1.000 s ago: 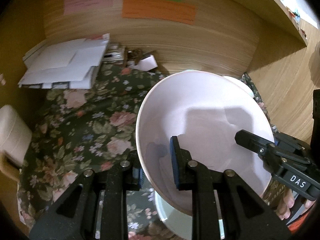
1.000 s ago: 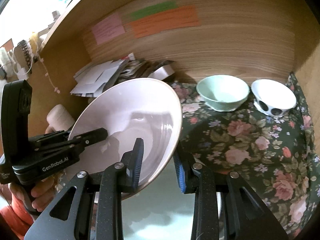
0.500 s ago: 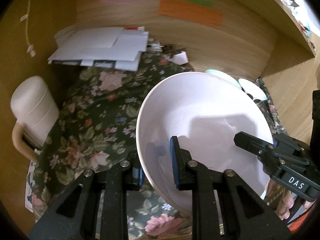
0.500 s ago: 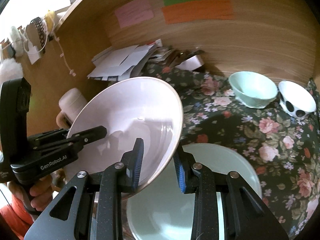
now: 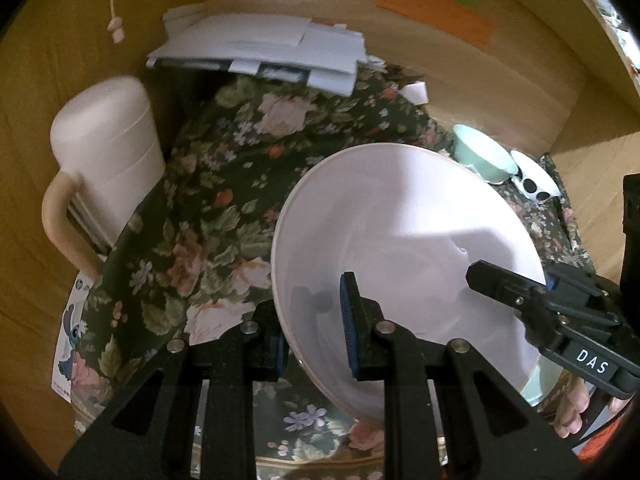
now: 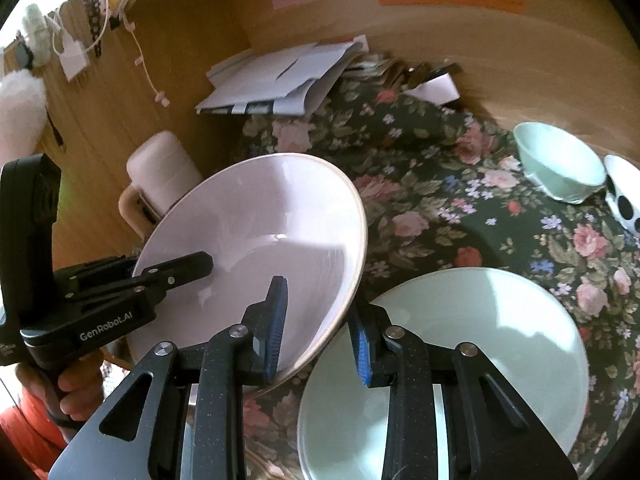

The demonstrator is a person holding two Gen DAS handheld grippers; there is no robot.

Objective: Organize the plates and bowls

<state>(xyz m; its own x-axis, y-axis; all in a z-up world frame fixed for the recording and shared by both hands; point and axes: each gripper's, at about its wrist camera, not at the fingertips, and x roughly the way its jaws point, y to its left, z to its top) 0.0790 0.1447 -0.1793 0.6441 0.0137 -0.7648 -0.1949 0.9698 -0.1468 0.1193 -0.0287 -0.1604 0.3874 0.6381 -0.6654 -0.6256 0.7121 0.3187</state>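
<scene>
A pale pink plate (image 5: 400,256) is held in the air, tilted, by both grippers. My left gripper (image 5: 314,328) is shut on its left rim; it also shows in the right wrist view (image 6: 172,270). My right gripper (image 6: 320,320) is shut on the plate's (image 6: 256,240) right rim; it also shows in the left wrist view (image 5: 508,284). A pale green plate (image 6: 472,352) lies on the floral cloth below, to the right. A mint bowl (image 6: 560,166) and a white bowl with black spots (image 6: 624,196) stand at the far right.
A cream lidded mug (image 5: 104,168) stands at the left by the wooden side wall. A stack of papers (image 5: 264,48) lies at the back against the wall. The floral cloth (image 5: 224,184) covers the surface between them.
Both grippers have carried the pink plate up and to the left, away from the green plate. The mug and left wall have come closer; the bowls have slid to the right.
</scene>
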